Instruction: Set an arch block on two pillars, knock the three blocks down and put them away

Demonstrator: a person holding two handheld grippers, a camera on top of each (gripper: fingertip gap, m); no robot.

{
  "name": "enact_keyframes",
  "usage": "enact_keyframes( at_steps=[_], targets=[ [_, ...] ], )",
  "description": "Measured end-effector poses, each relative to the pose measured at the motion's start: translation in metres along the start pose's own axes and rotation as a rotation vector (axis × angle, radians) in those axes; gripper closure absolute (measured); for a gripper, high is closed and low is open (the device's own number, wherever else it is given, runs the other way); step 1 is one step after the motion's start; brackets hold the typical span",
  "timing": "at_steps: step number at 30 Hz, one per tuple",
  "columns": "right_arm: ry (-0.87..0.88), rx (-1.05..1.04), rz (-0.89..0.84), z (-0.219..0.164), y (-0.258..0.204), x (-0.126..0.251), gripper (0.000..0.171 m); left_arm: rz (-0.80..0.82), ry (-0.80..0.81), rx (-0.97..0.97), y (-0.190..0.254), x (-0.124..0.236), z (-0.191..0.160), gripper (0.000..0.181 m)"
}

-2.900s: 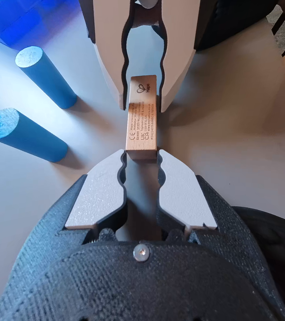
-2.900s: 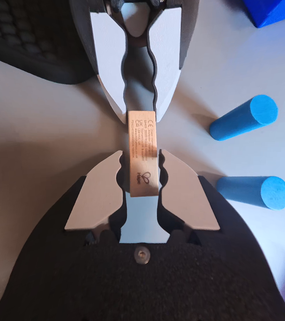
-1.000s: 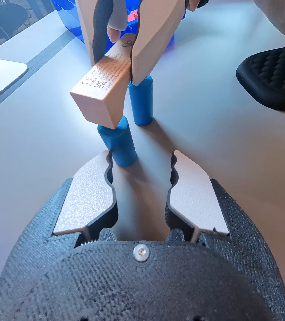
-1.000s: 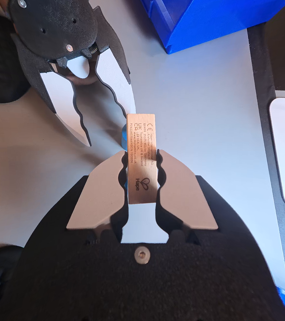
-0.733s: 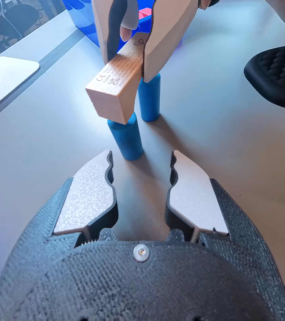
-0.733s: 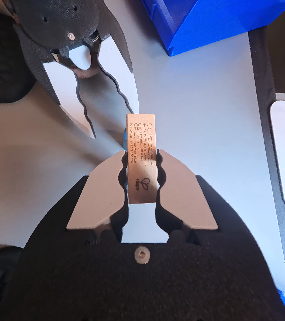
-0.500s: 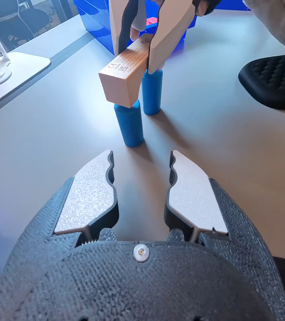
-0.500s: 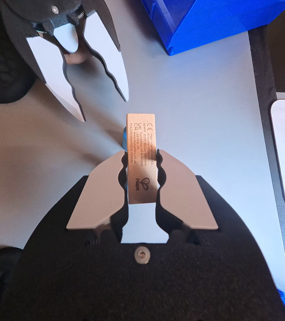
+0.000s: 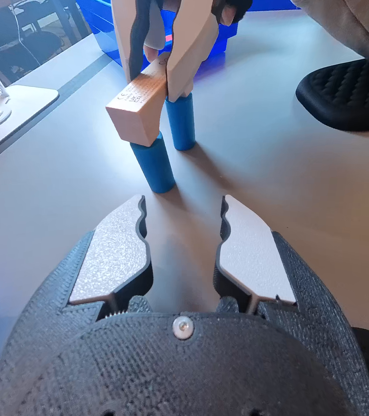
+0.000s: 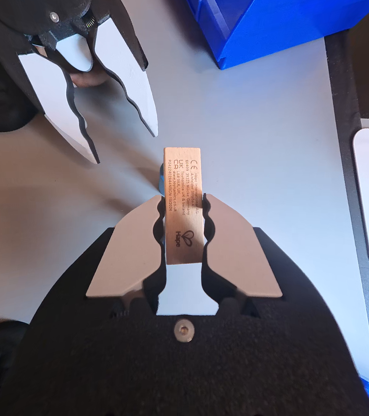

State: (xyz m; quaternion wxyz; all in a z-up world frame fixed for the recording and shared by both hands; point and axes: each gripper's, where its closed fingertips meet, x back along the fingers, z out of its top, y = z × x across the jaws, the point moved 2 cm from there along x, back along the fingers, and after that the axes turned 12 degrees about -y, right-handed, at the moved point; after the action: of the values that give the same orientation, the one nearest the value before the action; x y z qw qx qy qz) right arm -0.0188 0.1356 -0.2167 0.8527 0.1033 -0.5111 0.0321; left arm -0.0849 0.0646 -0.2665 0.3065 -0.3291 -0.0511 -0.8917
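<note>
The wooden arch block (image 10: 182,202) sits clamped between the fingers of my right gripper (image 10: 182,195), lying across the tops of the two upright blue pillars. My left wrist view shows both the near pillar (image 9: 153,165) and the far pillar (image 9: 181,122) at about 12 o'clock; the right view shows only a sliver of blue beneath the block. My left gripper (image 9: 183,198) hangs spread apart and empty, with the blue bin (image 10: 280,29) at 1 o'clock in the right view.
</note>
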Motion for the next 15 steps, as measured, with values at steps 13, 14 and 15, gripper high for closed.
enact_keyframes(
  at_steps=[13, 14, 15],
  targets=[
    [0.009, 0.011, -0.005, -0.001, 0.0008, -0.0019, 0.139, 0.006, -0.026, -0.025, 0.0024, -0.0023, -0.0026, 0.118],
    [0.008, 0.016, -0.006, -0.0009, 0.0003, -0.0018, 0.139, 0.005, -0.027, -0.025, 0.0025, -0.0024, -0.0028, 0.118],
    [0.008, 0.022, -0.012, -0.0008, 0.0002, -0.0016, 0.139, 0.004, -0.028, -0.024, 0.0027, -0.0025, -0.003, 0.118]
  ],
)
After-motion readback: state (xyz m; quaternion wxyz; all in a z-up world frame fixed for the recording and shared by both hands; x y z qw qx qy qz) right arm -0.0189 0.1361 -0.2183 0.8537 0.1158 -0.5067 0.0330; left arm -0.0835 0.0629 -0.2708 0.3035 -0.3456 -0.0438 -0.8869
